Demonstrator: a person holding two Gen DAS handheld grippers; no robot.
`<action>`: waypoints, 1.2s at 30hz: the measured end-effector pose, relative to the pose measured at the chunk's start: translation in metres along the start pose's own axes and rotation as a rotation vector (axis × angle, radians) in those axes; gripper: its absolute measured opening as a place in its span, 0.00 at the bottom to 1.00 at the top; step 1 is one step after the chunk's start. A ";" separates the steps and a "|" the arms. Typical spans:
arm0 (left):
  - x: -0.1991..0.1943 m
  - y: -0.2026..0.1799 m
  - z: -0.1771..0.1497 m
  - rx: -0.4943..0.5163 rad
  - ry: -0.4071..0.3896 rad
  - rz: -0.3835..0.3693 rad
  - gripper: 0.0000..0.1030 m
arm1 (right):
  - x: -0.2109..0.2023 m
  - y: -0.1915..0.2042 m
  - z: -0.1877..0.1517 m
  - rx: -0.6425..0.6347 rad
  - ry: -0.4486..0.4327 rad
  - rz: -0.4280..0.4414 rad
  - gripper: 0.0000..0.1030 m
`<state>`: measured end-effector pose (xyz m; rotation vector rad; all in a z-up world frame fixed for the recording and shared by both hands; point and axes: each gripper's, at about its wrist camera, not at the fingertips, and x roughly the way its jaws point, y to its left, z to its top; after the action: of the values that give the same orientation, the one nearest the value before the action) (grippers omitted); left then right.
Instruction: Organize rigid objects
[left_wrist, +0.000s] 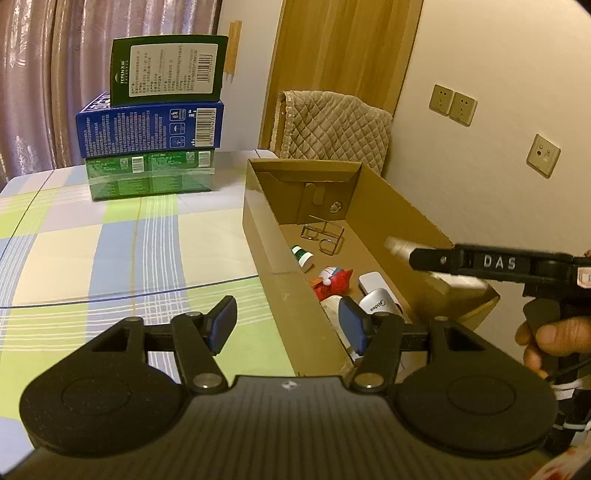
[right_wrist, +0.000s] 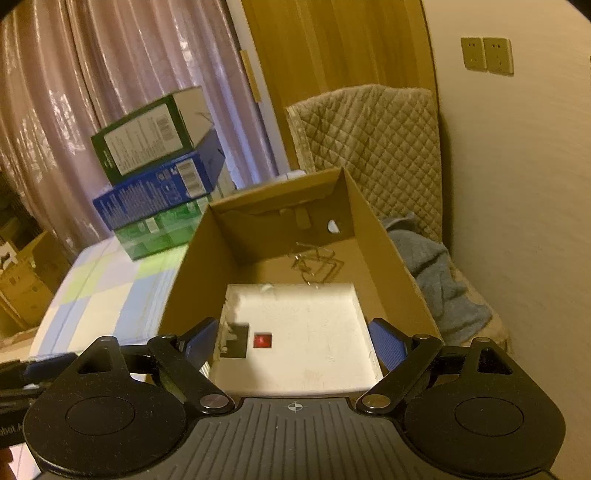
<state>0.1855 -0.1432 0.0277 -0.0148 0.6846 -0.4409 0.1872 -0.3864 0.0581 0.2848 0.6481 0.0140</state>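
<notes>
The right gripper (right_wrist: 291, 341), jaws clamped on the white tray's (right_wrist: 306, 332) side edges, holds it over the box (right_wrist: 373, 218) at 12 o'clock; it looks stiff and light, while the left gripper's (left_wrist: 288, 321) jaws stand apart.

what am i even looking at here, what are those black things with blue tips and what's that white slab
No robot here: a person holds a hand-held tool in each hand, and each tool ends in two-finger tongs with blue pads. A camera on each tool looks forward along its fingers, so there is one picture per hand.

In the left-hand picture, the left tongs are open and empty above the checked tablecloth and the near wall of a cardboard box. Three product boxes are stacked further back. The other tool enters from the right.

In the right-hand picture, the right tongs hold a flat white slab-like object over the box. Inside lie a wire rack, a red toy and a small green-and-white bottle.
</notes>
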 end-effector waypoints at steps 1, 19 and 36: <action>-0.001 0.000 -0.001 0.004 -0.004 0.005 0.60 | -0.001 -0.001 0.001 0.014 -0.007 -0.003 0.83; -0.042 -0.012 -0.019 -0.015 -0.010 0.048 0.93 | -0.063 0.003 -0.028 -0.004 0.058 -0.085 0.83; -0.081 -0.014 -0.036 -0.057 0.073 0.084 0.98 | -0.117 0.037 -0.052 -0.093 0.101 -0.104 0.83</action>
<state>0.1023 -0.1185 0.0510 -0.0236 0.7666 -0.3420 0.0649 -0.3497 0.0977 0.1616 0.7598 -0.0411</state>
